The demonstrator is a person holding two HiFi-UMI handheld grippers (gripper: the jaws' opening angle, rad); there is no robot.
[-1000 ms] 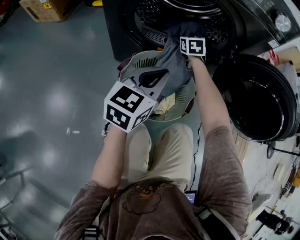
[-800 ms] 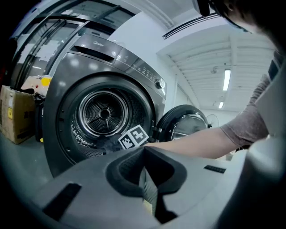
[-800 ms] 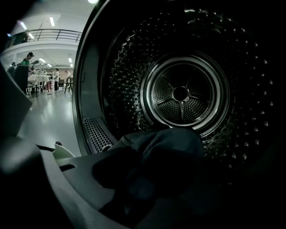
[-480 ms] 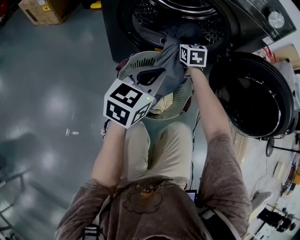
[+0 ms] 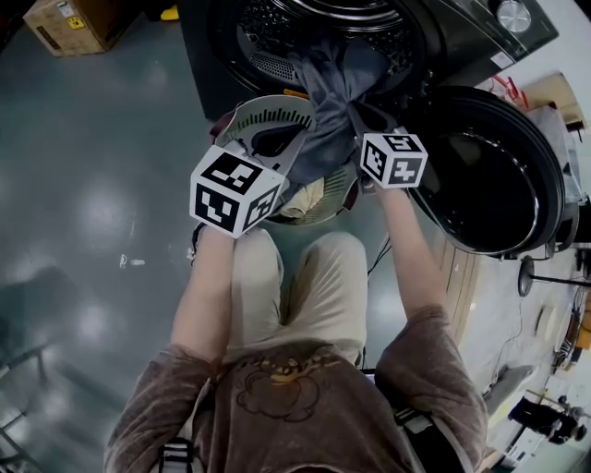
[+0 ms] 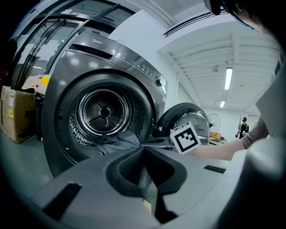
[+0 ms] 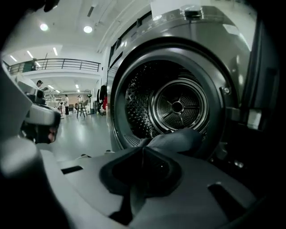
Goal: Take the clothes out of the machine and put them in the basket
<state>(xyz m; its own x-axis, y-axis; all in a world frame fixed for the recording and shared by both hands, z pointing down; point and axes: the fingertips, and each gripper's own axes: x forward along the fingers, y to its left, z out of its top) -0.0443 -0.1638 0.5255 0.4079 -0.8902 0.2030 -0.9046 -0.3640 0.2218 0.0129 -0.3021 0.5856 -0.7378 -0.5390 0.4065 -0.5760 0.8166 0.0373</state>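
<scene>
Right tool (image 5: 358, 118) and left tool (image 5: 280, 143) both clamp the garment (image 5: 325, 111), trailing from the far drum (image 5: 268, 37); basket (image 5: 242, 120) lies directly beneath.

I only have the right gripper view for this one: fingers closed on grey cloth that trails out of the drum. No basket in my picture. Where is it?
Observer: In the head view the laundry basket stands on the floor directly in front of the open drum, under the grey garment.
Operator: Is anything in it yet?
Observer: Yes, a cream cloth lies inside it.
</scene>
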